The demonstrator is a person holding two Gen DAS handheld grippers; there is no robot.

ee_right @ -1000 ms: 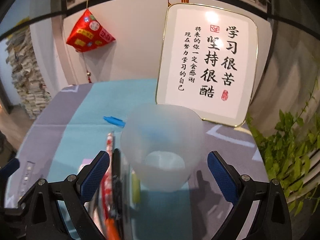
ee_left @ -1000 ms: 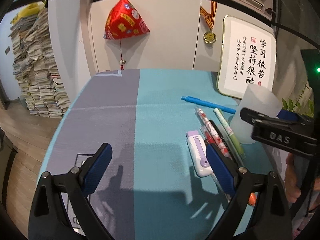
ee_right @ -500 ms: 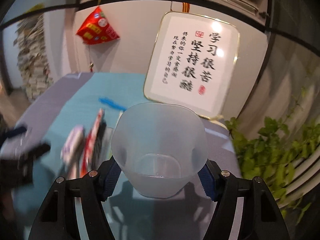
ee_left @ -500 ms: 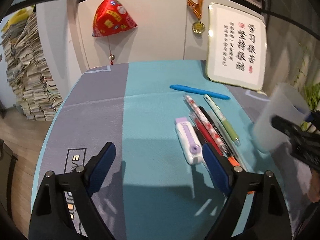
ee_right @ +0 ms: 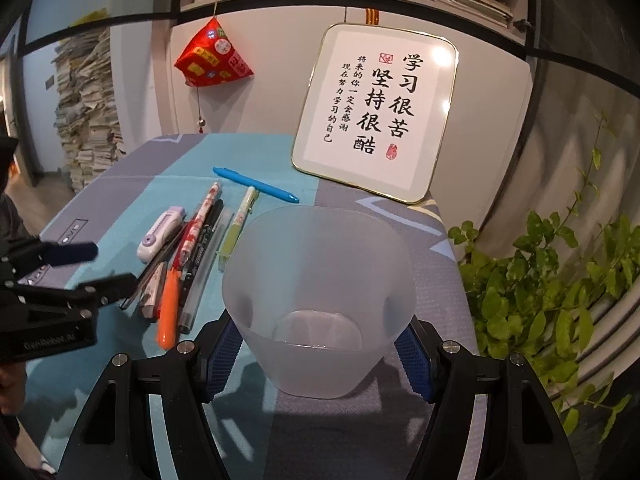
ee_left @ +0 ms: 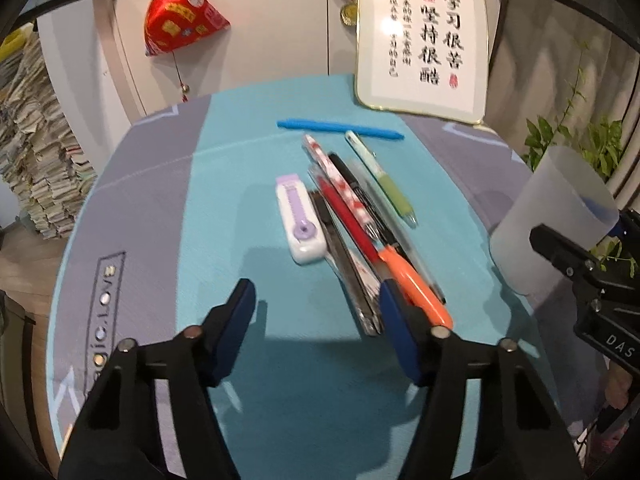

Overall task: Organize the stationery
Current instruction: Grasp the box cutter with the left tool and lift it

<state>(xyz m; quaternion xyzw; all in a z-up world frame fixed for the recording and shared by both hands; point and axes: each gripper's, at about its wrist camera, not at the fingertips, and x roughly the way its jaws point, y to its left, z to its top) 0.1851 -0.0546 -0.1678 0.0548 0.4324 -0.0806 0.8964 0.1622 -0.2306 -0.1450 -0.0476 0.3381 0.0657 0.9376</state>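
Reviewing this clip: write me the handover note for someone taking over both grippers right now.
Right gripper: shut on the frosted plastic cup, which is empty and tilted toward the camera, over the mat's right side.
Left gripper: holds nothing, jaws closing, low over the near end of the pen pile.
On the mat: orange pen, red pen, patterned pen, black pen, green pen, blue pen lying crosswise beyond them, purple-and-white correction tape.
Done: cup picked up.
Left: every item still needs to go into the cup.

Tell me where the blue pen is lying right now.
The blue pen lies crosswise at the far end of the pen pile, just in front of the framed sign, in both views.
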